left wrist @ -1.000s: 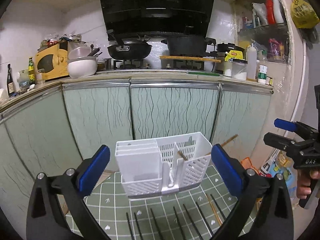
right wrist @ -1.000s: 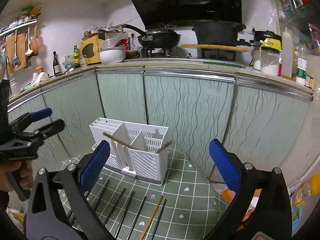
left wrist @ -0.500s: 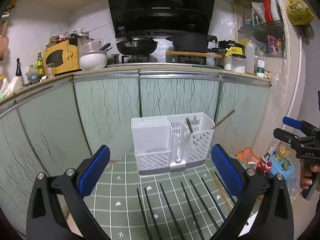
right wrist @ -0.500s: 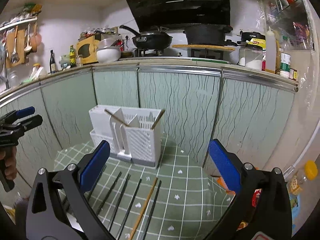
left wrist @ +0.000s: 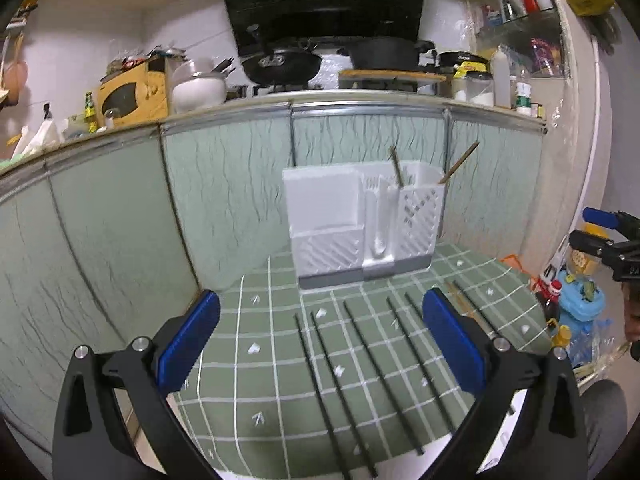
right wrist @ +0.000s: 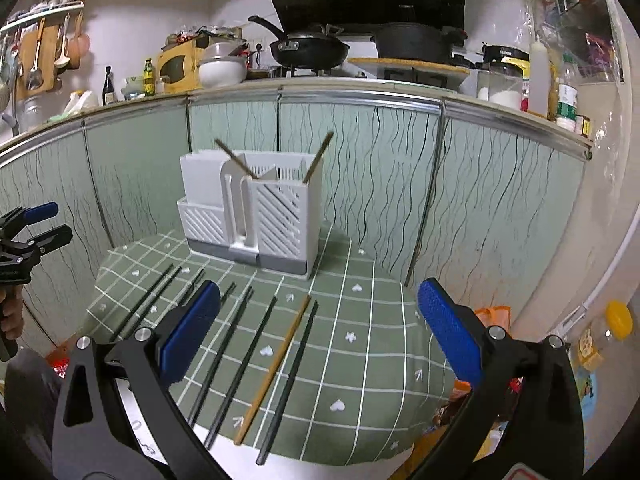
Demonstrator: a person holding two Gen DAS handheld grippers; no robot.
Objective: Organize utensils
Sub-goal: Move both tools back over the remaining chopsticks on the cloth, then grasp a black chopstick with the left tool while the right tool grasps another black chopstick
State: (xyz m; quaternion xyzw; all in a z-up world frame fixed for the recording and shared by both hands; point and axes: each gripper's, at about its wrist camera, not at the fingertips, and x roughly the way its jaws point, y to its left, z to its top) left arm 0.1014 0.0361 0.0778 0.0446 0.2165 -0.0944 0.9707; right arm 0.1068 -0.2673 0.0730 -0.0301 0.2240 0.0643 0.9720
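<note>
A white slotted utensil holder [left wrist: 362, 224] stands at the back of a green checked mat [left wrist: 276, 360], with two wooden chopsticks [left wrist: 458, 163] leaning in its right compartment. It also shows in the right wrist view [right wrist: 256, 216]. Several black chopsticks [left wrist: 332, 380] lie in a row on the mat in front of it. One wooden chopstick [right wrist: 274, 364] lies among the black ones [right wrist: 288, 376]. My left gripper [left wrist: 320, 340] is open and empty above the mat's near edge. My right gripper [right wrist: 318, 332] is open and empty, over the chopsticks.
Green patterned cabinet doors [left wrist: 224, 184] stand right behind the mat. The counter above holds a wok [left wrist: 280, 66], a pot and jars. Toys and bottles [left wrist: 576, 304] sit on the floor to the right. An orange bag [right wrist: 494, 314] lies by the mat's right edge.
Both grippers have drawn back and risen from the holder, so it looks smaller and more of the mat and chopsticks shows. Both stay open and empty.
</note>
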